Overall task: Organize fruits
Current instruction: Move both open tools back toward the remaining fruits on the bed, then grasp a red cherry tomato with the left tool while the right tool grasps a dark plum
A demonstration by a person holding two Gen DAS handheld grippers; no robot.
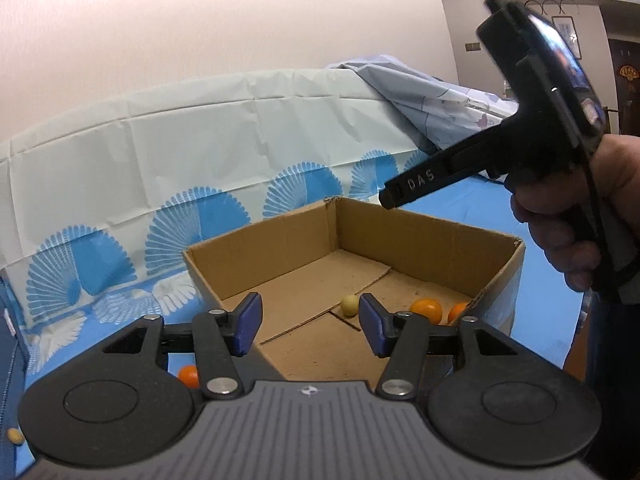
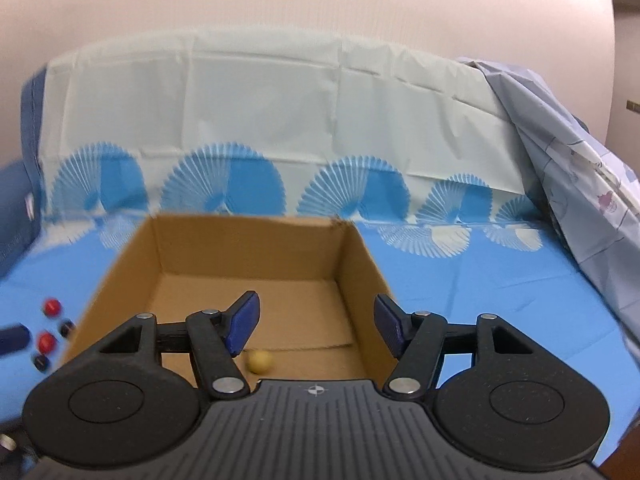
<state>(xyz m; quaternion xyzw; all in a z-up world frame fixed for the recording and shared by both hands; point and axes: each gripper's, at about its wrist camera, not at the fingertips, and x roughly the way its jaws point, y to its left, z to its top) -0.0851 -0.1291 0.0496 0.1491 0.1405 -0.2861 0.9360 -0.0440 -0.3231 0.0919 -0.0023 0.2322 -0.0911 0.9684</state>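
An open cardboard box (image 1: 256, 236) stands on a blue cloth. On its floor lie a pale yellow round fruit (image 1: 350, 305) and two oranges (image 1: 427, 310) near the right wall. My left gripper (image 1: 310, 320) hovers open over the box's near-left corner with nothing between its pads. In the right wrist view the same box (image 2: 240, 244) sits straight ahead, and the pale fruit (image 2: 259, 361) lies below my right gripper (image 2: 315, 324). That gripper is open and empty above the box's near edge. Another orange (image 1: 189, 375) lies outside the box on the left.
A hand (image 1: 576, 220) holds the right tool high above the box's right side. Red fruits (image 2: 52, 307) and small dark ones (image 2: 66, 327) lie on the cloth left of the box. A small yellow fruit (image 1: 15, 435) sits far left. A draped backrest (image 2: 280, 120) rises behind.
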